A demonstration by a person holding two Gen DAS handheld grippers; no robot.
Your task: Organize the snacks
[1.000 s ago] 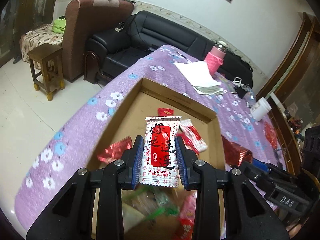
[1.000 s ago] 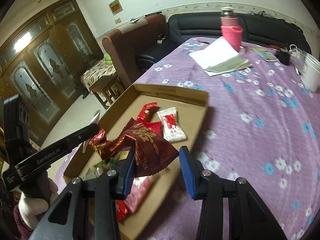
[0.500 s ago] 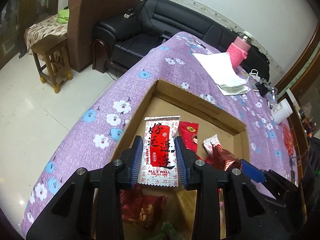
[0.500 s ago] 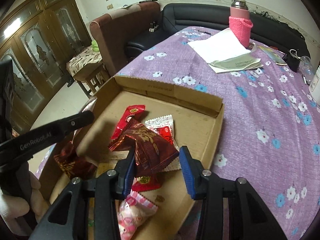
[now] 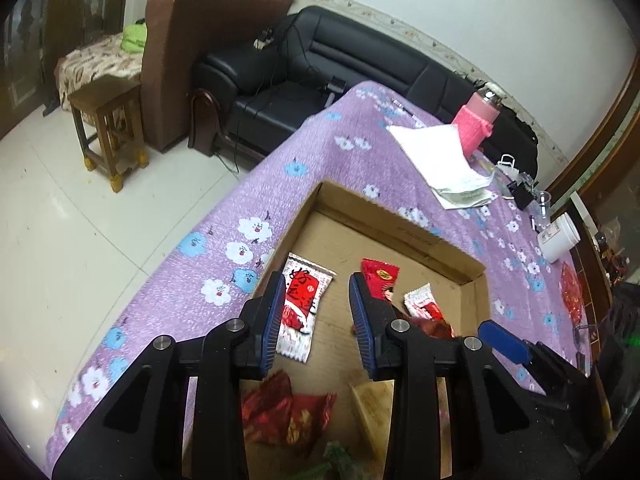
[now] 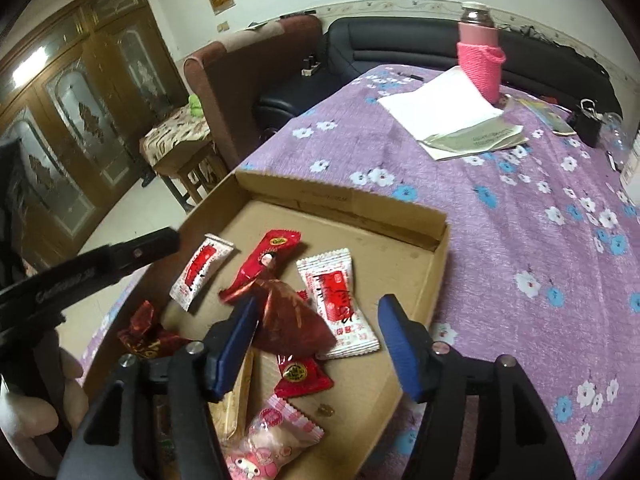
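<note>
Operator: Snacks first. Where do they lie?

Describer: Most of them sit in the shallow cardboard box [image 6: 340, 196], which rests on the purple flowered cloth [image 6: 520, 220]. A white-and-red packet [image 5: 304, 300] lies flat on the box floor near its left wall. A long red packet [image 6: 264, 264] lies beside it, and a second white packet [image 6: 340, 304] lies further right. Close to your cameras are a pink packet [image 6: 272, 440] and some crumpled red wrappers.

Operator: What is my left claw doing?

Describer: Your left gripper [image 5: 315, 276] points down into the box. Its blue pads stand a little apart with nothing between them. The white-and-red packet lies on the floor below, partly hidden behind one finger. Your left hand [image 6: 40, 400] shows at the edge of the right wrist view.

Operator: And the right one?

Describer: Your right gripper [image 6: 318, 300] has its jaws opening. A dark red packet [image 6: 292, 316] sits between them, close against the left pad, though I cannot tell whether it touches. The right pad stands well clear of it. The packet rests on the other snacks, overlapping the second white packet.

Operator: Anything outside the box?

Describer: A pink bottle [image 6: 480, 60] stands at the far end of the cloth, with papers [image 6: 452, 120] beside it.
</note>
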